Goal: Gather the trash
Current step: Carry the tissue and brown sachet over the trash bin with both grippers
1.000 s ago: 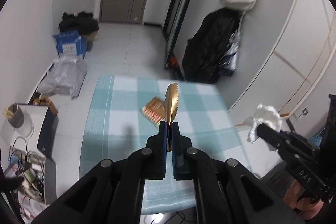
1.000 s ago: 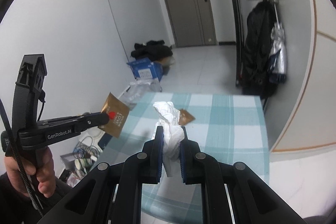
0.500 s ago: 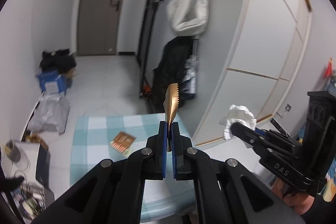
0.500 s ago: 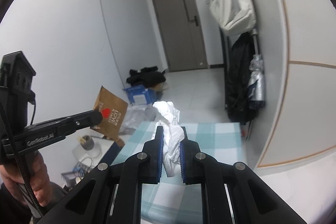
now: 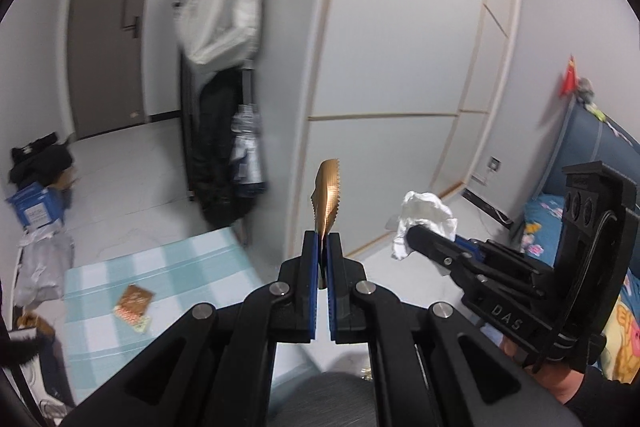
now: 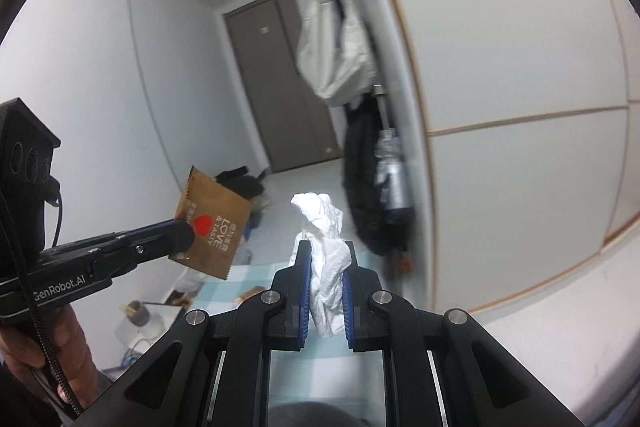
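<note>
My left gripper (image 5: 323,235) is shut on a gold-brown snack wrapper (image 5: 327,195), seen edge-on; in the right wrist view the same wrapper (image 6: 214,227) shows a red heart and hangs from the left gripper (image 6: 185,230). My right gripper (image 6: 325,245) is shut on a crumpled white tissue (image 6: 324,247), which also shows in the left wrist view (image 5: 424,219) at the right gripper's tip (image 5: 412,233). Both grippers are held high, away from the checked table (image 5: 168,267). Another brown wrapper (image 5: 134,303) lies on that table.
A white wardrobe wall (image 5: 400,67) fills the right. A white bag (image 5: 220,15) and black coat (image 5: 220,147) hang by it. A blue box (image 5: 34,207), dark clothes (image 5: 40,163) and plastic bags (image 5: 40,259) lie on the floor. A bed (image 5: 580,211) stands right.
Both grippers have risen and swung right, away from the table, each still holding its piece of trash. The table has dropped to the lower left of view.
</note>
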Motion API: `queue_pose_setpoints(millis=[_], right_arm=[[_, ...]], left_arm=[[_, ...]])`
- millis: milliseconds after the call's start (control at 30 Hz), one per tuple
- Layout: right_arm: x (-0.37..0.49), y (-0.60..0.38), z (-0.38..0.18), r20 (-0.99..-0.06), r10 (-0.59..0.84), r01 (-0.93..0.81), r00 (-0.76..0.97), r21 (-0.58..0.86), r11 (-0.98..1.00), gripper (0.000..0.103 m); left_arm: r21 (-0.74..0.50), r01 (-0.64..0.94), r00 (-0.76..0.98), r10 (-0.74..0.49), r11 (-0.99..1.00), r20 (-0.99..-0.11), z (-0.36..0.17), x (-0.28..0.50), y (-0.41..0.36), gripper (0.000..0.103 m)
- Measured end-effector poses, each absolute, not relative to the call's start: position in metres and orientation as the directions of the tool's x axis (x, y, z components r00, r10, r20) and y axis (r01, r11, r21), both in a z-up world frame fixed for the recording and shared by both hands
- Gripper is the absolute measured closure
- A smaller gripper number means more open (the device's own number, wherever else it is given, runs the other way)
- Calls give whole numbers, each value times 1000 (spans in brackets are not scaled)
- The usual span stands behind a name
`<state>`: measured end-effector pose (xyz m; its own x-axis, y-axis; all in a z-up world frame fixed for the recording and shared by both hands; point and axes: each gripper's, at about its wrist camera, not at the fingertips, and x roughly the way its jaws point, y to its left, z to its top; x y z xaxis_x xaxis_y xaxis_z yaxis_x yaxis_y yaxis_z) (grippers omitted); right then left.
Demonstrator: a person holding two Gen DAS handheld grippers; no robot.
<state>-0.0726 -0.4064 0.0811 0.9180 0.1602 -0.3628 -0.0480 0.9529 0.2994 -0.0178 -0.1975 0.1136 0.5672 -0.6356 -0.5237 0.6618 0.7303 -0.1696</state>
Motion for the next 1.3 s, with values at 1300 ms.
queue_pose_setpoints(millis=[1300], right_arm=[[-139, -596, -156, -727, 18, 396, 687, 394, 830, 91]], left_arm=[[-180, 876, 43, -445, 448, -895, -48, -39, -426, 103]])
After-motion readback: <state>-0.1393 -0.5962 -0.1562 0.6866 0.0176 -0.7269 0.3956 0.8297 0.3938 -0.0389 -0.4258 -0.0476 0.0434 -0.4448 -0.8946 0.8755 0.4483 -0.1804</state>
